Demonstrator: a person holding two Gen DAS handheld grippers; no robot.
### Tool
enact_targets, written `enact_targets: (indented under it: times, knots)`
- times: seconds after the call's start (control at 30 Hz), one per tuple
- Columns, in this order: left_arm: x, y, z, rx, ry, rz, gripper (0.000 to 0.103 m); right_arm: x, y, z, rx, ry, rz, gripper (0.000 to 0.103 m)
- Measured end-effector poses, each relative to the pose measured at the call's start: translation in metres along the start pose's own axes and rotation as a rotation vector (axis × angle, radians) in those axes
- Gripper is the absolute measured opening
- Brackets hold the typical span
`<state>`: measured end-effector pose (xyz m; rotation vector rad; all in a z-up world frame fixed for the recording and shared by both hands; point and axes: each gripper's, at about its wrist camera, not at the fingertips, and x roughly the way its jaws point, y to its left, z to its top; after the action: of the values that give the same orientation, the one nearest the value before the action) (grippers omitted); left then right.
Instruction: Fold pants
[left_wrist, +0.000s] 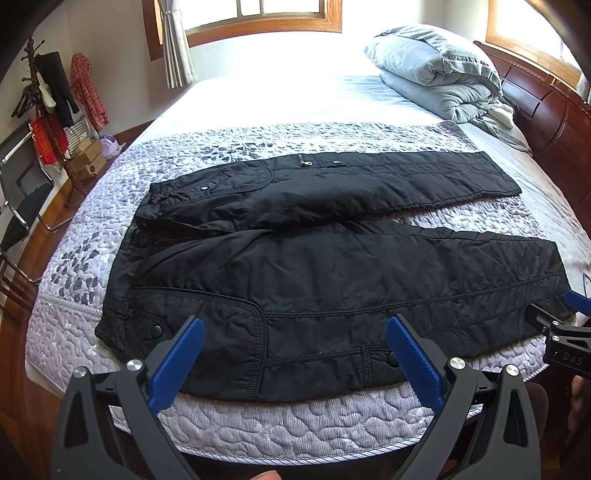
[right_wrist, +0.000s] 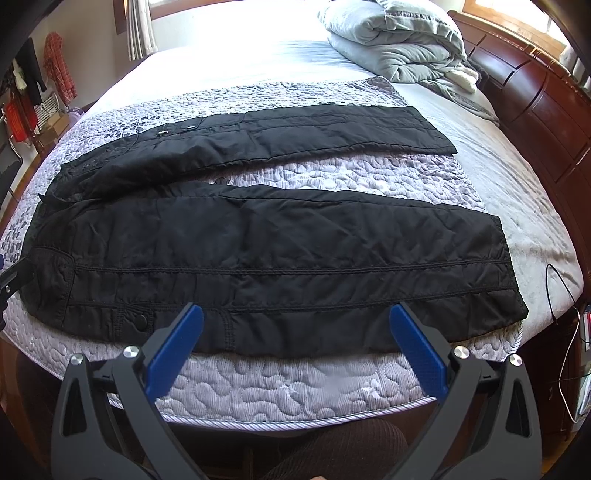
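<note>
Nearest, the left gripper (left_wrist: 295, 334) and right gripper (right_wrist: 296, 321) are both hovering with tongs spread wide, gripping nothing, over the quilted bed (right_wrist: 280, 387) edge. Just beyond, one pair of black pants (right_wrist: 266, 254) is lying flat, long axis running left-right, waistband left, two legs splayed rightward. Farther back, one folded grey duvet (left_wrist: 436, 74) is resting near the headboard (right_wrist: 535, 110).

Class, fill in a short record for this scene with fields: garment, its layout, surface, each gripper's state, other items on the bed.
garment: black pants
layout: spread flat, unfolded, legs apart in a V, waist to the left
surface: quilted bedspread on a bed
left gripper: open, over the near edge of the pants
right gripper: open, over the near leg, holding nothing
other items: folded grey duvet at the headboard end
</note>
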<state>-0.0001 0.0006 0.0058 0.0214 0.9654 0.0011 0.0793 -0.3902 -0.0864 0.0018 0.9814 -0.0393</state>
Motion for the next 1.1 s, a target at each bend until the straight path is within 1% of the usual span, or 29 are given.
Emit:
enact_targets:
  times: [1.1]
  knots:
    - [0.0044, 0.001, 0.0008, 0.003, 0.007, 0.005, 0.1, 0.0081, -0.0012, -0.0002, -0.001, 0.014, 0.0, 0.101]
